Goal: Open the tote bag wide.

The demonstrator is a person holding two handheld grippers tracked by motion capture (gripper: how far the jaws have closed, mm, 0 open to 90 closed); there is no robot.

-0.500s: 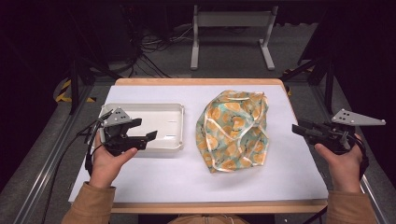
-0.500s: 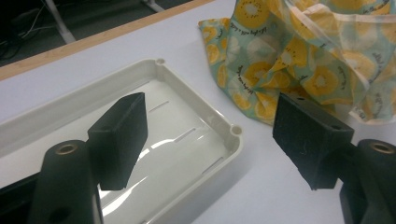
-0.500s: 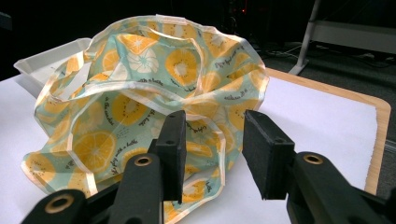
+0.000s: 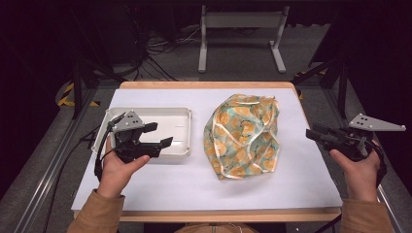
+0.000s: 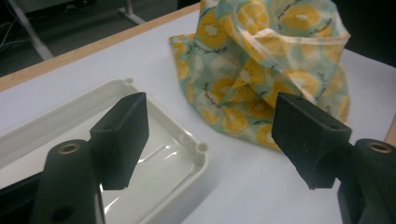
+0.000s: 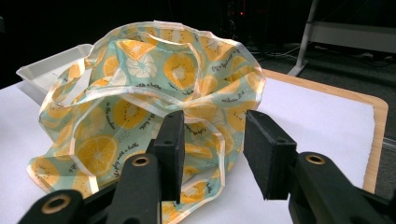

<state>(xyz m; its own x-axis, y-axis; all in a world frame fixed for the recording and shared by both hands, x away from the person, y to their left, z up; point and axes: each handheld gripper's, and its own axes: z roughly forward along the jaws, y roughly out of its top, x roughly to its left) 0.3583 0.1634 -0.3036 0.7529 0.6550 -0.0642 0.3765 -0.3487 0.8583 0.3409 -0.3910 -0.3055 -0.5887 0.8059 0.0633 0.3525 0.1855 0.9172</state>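
Cloth point(image 4: 245, 136), crumpled at frame centre on the worktop point(image 4: 301, 179) right of the tray point(image 4: 182, 116); both tools, left point(image 4: 158, 136) and right point(image 4: 313, 134), gape empty, so pinching a hem edge seems wisest.

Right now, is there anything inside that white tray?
The white tray looks empty: its bare glossy floor shows in the left gripper view. The left gripper hovers above its near part, hiding a patch in the high view.
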